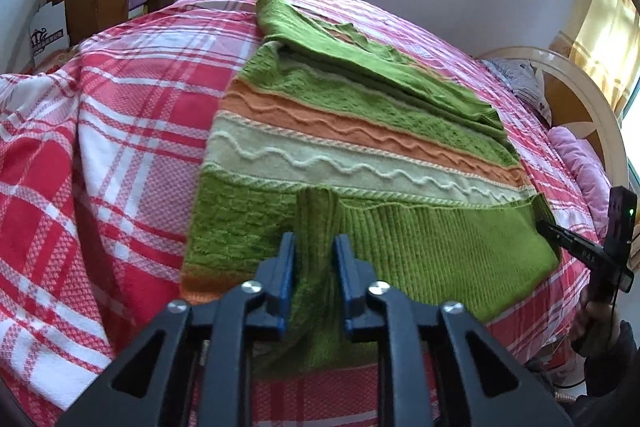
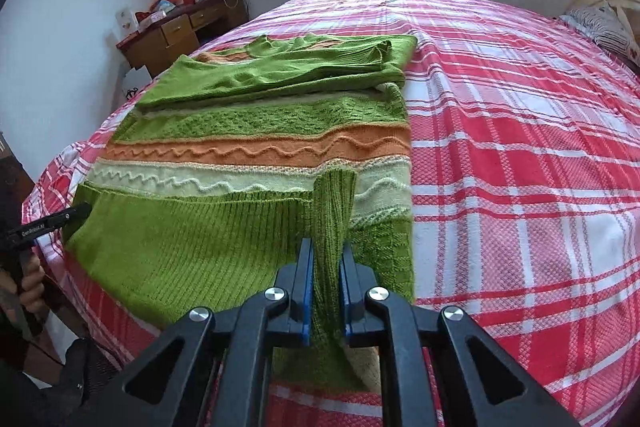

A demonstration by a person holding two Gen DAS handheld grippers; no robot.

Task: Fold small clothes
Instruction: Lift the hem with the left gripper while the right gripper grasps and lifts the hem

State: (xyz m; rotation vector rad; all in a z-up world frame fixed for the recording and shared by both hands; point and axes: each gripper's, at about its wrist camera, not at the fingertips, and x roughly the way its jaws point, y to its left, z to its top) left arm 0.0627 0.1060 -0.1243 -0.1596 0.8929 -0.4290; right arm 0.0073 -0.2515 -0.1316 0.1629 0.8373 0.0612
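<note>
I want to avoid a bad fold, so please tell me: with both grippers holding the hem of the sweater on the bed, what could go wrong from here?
1. The left gripper and right gripper each pinch only a narrow bunch of the green, orange and cream striped knitted sweater; the stretchy hem may slip or sag between them.
2. The green sleeves folded across the top could shift if the sweater drags over the red and white checked bedcover.
</note>
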